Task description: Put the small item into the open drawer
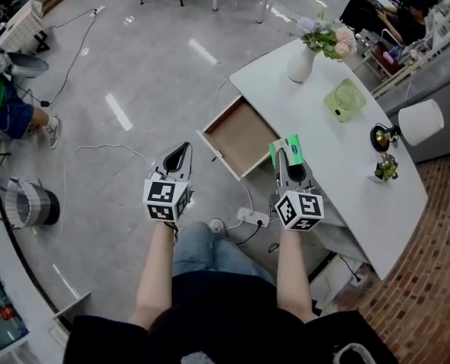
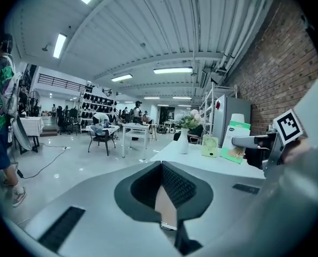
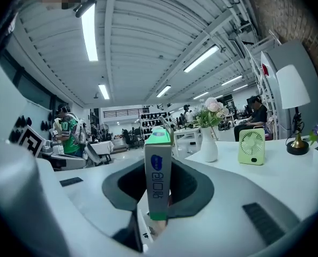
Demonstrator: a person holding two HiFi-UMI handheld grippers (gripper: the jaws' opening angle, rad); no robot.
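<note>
A small white-and-green box [image 1: 288, 150] stands upright between the jaws of my right gripper [image 1: 289, 162], which is shut on it, just right of the open drawer [image 1: 243, 136]. In the right gripper view the box [image 3: 159, 181] fills the middle of the right gripper [image 3: 159, 167]. The wooden drawer is pulled out from the white table [image 1: 338, 158] toward the floor side, and its bottom is bare. My left gripper [image 1: 180, 156] hangs over the floor to the left of the drawer. Its jaws meet at the tips with nothing in them, as the left gripper view shows [image 2: 163, 170].
On the table stand a white vase of flowers [image 1: 302, 63], a green desk fan [image 1: 344, 99], a lamp [image 1: 420, 121] and a small plant [image 1: 385, 169]. A power strip [image 1: 253, 218] and cables lie on the floor below the drawer. A bin [image 1: 33, 203] stands far left.
</note>
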